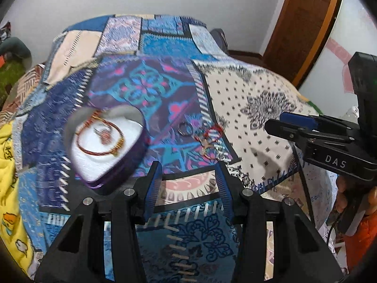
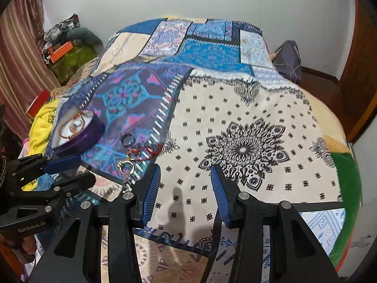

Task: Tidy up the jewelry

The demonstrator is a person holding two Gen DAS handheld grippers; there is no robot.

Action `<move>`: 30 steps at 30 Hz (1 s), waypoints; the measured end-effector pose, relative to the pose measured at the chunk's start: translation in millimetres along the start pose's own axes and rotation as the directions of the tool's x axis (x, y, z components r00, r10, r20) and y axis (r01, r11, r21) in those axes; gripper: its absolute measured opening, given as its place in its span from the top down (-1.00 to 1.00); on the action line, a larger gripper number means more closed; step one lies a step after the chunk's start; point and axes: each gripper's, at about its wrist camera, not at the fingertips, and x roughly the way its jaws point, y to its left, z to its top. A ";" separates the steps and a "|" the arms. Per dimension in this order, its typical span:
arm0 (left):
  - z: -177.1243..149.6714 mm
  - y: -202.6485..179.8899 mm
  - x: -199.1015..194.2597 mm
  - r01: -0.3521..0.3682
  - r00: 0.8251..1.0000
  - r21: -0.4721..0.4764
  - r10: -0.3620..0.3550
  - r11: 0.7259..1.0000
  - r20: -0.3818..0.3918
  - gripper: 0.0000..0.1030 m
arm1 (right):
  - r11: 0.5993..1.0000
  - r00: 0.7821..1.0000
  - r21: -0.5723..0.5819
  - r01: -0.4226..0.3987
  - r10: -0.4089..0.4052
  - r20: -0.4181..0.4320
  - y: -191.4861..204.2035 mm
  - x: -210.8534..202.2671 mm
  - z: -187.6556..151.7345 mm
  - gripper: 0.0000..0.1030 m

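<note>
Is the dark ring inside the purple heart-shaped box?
No, the dark ring lies on the patchwork blanket just beside the purple heart-shaped box, which holds a bangle.

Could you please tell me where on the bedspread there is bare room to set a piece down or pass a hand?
The white patch around the black mandala, right of the loose jewelry, lies bare. The crowded strip runs from the heart-shaped box past the dark ring and red bracelet to the gold rings.
</note>
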 end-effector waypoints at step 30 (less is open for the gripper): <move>7.1 2.3 32.5 0.002 1.000 -0.013 -0.002 1.000 -0.018 0.89 | 0.982 0.982 -0.071 -0.177 0.172 -0.082 37.8 27.9 -11.0 0.21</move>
